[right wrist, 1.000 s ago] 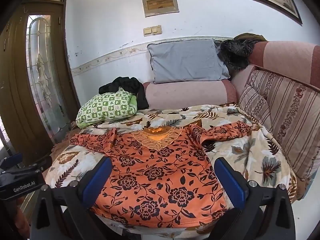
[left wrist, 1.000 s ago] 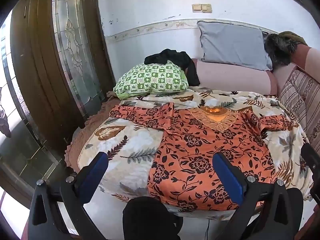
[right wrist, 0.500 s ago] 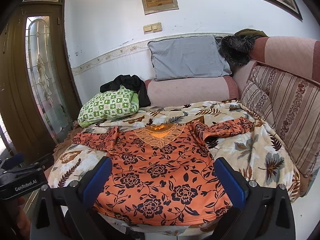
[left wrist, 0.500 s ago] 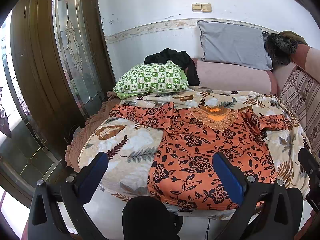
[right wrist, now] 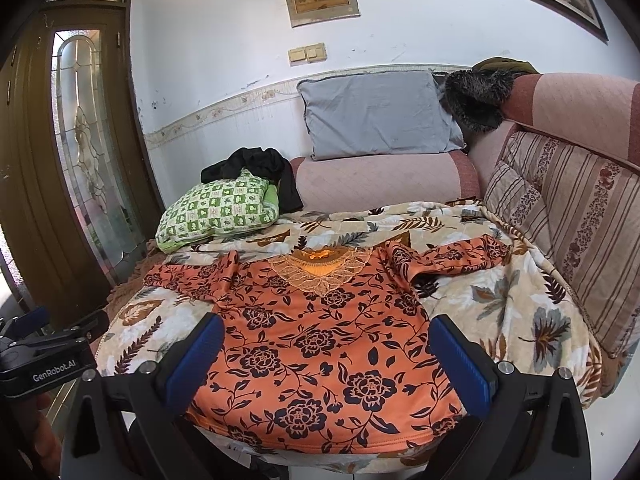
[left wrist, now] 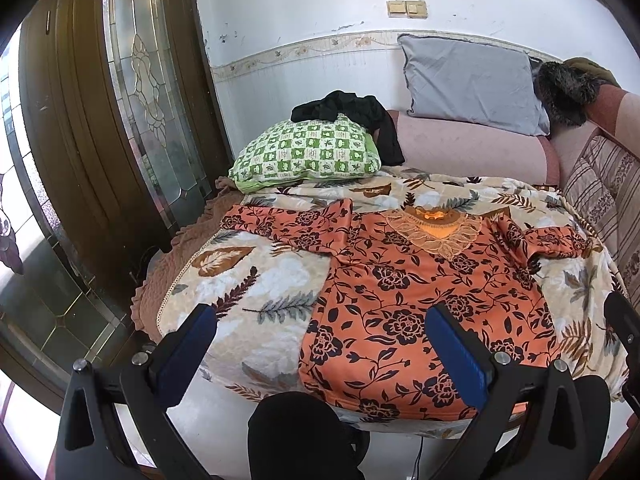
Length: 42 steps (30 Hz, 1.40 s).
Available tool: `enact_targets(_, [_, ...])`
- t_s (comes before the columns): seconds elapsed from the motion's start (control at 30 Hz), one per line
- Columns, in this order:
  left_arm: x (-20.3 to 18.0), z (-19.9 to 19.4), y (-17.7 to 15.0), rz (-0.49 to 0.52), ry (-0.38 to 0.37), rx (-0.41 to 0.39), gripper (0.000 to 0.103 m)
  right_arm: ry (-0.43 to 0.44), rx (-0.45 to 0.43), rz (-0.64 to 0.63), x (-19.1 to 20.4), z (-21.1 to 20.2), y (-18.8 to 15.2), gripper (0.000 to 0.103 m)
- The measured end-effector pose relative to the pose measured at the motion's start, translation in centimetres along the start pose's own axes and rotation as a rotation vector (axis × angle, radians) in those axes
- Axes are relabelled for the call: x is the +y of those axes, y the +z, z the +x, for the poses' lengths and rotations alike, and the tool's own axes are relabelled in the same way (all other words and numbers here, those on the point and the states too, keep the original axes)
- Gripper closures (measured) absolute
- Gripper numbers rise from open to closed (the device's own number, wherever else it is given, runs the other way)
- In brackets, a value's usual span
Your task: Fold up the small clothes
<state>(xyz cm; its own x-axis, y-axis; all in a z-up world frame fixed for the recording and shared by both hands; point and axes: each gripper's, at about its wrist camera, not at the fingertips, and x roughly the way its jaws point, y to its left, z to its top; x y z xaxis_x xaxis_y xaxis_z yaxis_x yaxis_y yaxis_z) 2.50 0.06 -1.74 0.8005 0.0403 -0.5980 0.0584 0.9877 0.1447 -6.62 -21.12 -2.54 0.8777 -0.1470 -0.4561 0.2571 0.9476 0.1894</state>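
The orange floral shirt [left wrist: 424,304] lies flat on a leaf-print blanket [left wrist: 260,288], sleeves spread, collar toward the sofa [right wrist: 380,180]. The left hand-held gripper [left wrist: 320,344] hovers above the hem, jaws apart, gripping nothing. The right hand-held gripper [right wrist: 326,354] hovers likewise, jaws apart and empty. A green pillow [right wrist: 216,208] rests beyond the left sleeve.

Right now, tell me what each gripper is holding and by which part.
Nothing is held. The left gripper and the right gripper are both open, short of the orange shirt, which lies flat on the blanket.
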Motion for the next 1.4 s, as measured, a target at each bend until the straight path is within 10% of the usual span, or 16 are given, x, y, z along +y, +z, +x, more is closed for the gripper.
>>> enact_targets(1.4, [-2.2,5.1,1.4,0.045,0.046,0.096,0.000,0.030,0.095,0.030,-1.2,6.1,0.0,0.000])
